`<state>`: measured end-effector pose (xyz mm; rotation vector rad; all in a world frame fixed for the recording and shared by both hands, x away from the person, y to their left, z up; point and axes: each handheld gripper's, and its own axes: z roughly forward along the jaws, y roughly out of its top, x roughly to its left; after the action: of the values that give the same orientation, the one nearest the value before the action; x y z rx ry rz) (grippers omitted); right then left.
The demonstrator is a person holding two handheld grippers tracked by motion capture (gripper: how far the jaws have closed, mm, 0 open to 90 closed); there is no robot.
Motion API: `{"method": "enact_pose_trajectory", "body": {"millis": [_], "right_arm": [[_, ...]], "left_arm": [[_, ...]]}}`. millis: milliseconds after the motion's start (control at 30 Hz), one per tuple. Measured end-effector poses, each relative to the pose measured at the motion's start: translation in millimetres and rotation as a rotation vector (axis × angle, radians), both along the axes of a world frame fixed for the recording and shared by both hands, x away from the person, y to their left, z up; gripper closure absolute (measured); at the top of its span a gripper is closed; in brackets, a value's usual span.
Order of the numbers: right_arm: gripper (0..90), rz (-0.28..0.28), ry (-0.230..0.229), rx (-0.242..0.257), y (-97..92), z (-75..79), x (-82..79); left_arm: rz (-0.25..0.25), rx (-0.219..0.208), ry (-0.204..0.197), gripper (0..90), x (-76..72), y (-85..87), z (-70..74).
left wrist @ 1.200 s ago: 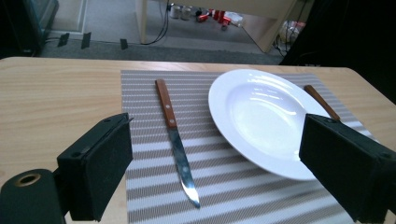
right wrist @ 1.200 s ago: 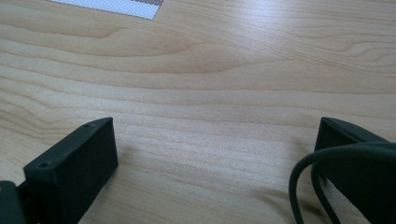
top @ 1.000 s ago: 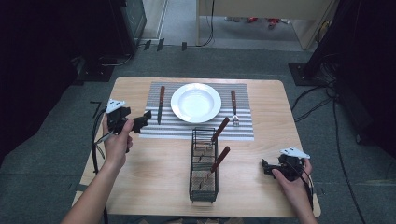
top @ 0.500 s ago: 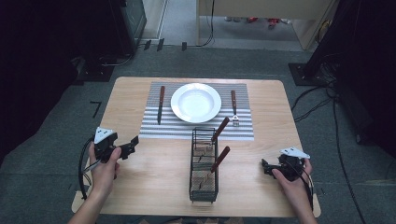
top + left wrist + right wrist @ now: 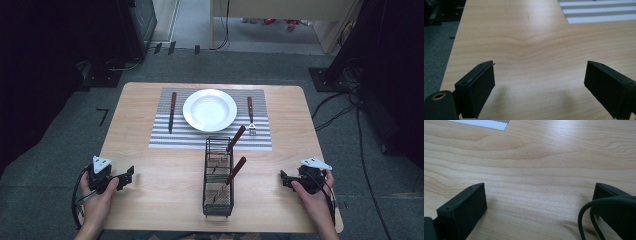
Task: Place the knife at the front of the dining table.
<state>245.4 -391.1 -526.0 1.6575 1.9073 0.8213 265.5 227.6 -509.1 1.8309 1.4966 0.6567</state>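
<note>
Left gripper [image 5: 125, 177]: we are holding it wide open, empty, lower left.
Right gripper [image 5: 286, 179]: we are holding it open too.
Plate [image 5: 210, 110]: probably breakable; we are thinking its rim is safest.

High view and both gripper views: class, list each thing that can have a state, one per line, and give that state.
Plate: empty, upright on the striped mat.
Knife: lying flat, left of the plate.
Fork: lying flat, right of the plate.
Wire caddy: upright, holding two wooden-handled utensils.
Left gripper: open, empty.
Right gripper: open, empty.

White plate [image 5: 209, 110] (empty) centred on striped placemat [image 5: 165, 137]
</note>
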Motion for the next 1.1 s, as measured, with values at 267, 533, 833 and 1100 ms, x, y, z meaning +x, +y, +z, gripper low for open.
{"method": "enact_pose_trajectory", "body": {"millis": [267, 533, 833, 1100], "right_arm": [[0.0, -0.002, -0.001, -0.001, -0.2, 0.0, 0.0], [0.0, -0.002, -0.001, 0.0, -0.2, -0.1, 0.0], [0.0, -0.003, -0.001, 0.0, -0.5, 0.0, -3.2], [0.0, -0.003, -0.002, -0.002, -0.7, -0.1, -4.2]], "left_arm": [[0.004, 0.059, 0.038, 9.8, 1.4, -6.4, -8.9], [-0.002, 0.046, 0.048, 9.5, 8.7, -11.1, -9.1], [-0.001, 0.046, 0.048, 9.6, 8.8, -10.2, -9.1], [0.0, 0.046, 0.048, 9.6, 9.1, -9.8, -9.0]]}}
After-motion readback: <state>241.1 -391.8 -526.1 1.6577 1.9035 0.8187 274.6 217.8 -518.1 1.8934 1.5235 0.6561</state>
